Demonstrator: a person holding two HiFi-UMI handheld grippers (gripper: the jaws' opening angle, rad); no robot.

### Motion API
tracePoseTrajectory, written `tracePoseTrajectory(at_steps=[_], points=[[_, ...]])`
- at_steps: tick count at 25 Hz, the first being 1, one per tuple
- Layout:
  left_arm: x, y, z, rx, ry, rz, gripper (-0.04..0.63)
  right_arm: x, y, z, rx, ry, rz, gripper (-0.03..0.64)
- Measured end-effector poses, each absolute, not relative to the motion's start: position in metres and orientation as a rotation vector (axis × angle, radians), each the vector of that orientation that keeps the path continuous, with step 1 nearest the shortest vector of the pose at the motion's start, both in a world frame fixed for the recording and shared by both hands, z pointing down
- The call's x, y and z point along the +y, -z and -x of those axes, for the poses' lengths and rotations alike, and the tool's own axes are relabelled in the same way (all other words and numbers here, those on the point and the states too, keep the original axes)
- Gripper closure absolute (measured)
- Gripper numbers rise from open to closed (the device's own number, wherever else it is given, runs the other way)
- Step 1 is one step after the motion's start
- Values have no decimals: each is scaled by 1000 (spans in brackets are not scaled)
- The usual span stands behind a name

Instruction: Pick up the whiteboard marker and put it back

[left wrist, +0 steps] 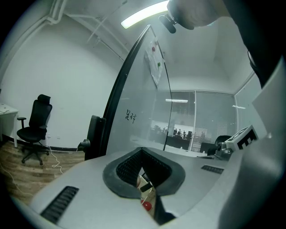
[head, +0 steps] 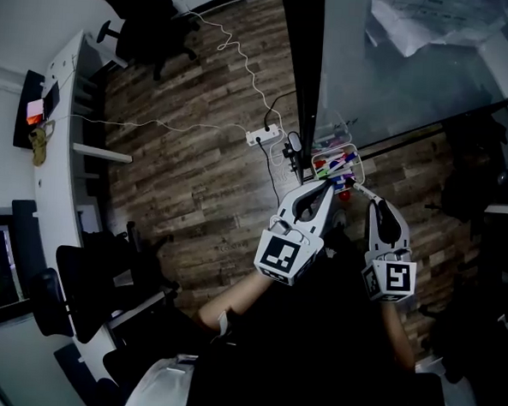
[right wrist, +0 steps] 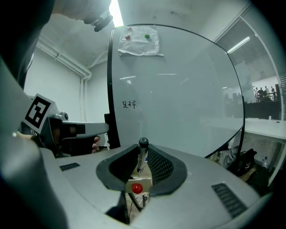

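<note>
A dark whiteboard marker (right wrist: pixel 142 157) stands upright between the pads of my right gripper (right wrist: pixel 142 166), its capped end poking up above them. That gripper is shut on it. In the head view the right gripper (head: pixel 368 198) points at the wire marker basket (head: pixel 353 149) hung on the whiteboard (head: pixel 399 78), which holds several coloured markers (head: pixel 335 167). My left gripper (head: pixel 330 187) hangs just left of it, also by the basket. Its jaws meet at the tips (left wrist: pixel 142 151) with nothing between them. The board (right wrist: pixel 178 89) fills the view ahead, with a small scribble (right wrist: pixel 129 104) on it.
The board's dark frame (head: pixel 308 64) stands on a wood floor. A white power strip (head: pixel 262 136) with trailing cables lies left of the basket. Black office chairs (head: pixel 133 6) and white desks (head: pixel 70 126) stand at the far left. A paper sheet (right wrist: pixel 139 41) is pinned high on the board.
</note>
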State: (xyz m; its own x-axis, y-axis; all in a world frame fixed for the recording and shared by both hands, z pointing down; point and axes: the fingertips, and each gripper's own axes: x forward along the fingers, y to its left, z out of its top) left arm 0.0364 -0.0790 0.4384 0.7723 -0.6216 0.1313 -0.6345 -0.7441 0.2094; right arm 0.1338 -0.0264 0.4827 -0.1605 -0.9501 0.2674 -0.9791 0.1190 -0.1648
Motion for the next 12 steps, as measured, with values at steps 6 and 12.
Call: tracePoseTrajectory(at_steps=[6,12], points=[[-82,-441,-36,-993,-95,-2716,588,-31,-499,-135,-2252,-499,-1939,538],[-81,-447,-40,-985,-110,-2708,588,-38,-502,-131,-2251,-532,-1917,538]])
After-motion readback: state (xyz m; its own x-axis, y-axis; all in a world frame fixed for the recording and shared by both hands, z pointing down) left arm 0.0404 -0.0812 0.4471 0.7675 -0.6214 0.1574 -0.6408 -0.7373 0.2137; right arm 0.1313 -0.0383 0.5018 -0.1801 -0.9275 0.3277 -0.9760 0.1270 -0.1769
